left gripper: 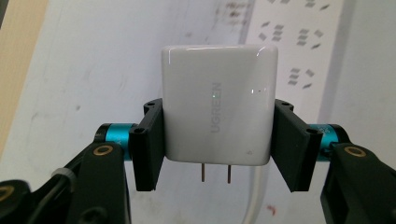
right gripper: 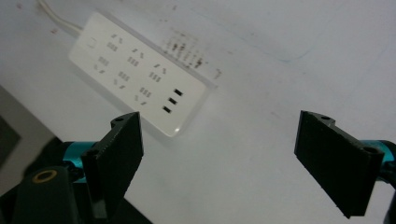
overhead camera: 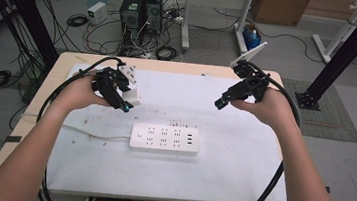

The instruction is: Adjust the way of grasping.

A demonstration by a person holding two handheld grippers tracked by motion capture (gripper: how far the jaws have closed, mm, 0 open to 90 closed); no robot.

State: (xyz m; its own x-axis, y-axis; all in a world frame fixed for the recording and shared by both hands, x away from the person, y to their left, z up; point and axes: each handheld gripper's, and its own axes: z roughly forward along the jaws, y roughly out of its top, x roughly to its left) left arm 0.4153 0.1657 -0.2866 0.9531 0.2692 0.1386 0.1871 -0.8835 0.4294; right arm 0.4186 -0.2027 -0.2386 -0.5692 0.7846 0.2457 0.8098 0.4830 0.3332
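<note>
Left gripper view, item one: white USB wall charger (left gripper: 218, 105), a rounded-corner cube, pinched between the two black jaws of the left gripper (left gripper: 218, 149), which press flat on its opposite side faces. Grey lettering on the facing side reads "UGREEN", running lengthwise. Two flat metal prongs (left gripper: 216, 173) project from the near end, towards the camera and clear of the jaws; the side grip probably leaves the plug face free for insertion. Charger is held in the air above the table, not resting on anything.

Item two: white power strip (overhead camera: 164, 139), lying flat near the middle of the table, below and to the right of the held charger (overhead camera: 131, 97) in the high view and well apart from it. Top face carries two rows of socket openings, three dark USB ports (right gripper: 172, 101) at one end and a switch at the other. White cord (overhead camera: 95, 134) leaves its left end. No legible marking. Its central position likely puts it within reach of either hand.

Item three: right gripper (right gripper: 219, 154), jaws spread wide, holding nothing, hovering above the table right of the strip and angled towards it; in the high view it sits at (overhead camera: 222, 103). Judged to be standing by, perhaps to steady the strip.

Item four: white table mat (overhead camera: 240, 167), scuffed with dark specks and smudges, covering a pale wooden table (overhead camera: 65, 61).

Surroundings: computer towers (overhead camera: 141, 8) and loose cables on the floor beyond.
</note>
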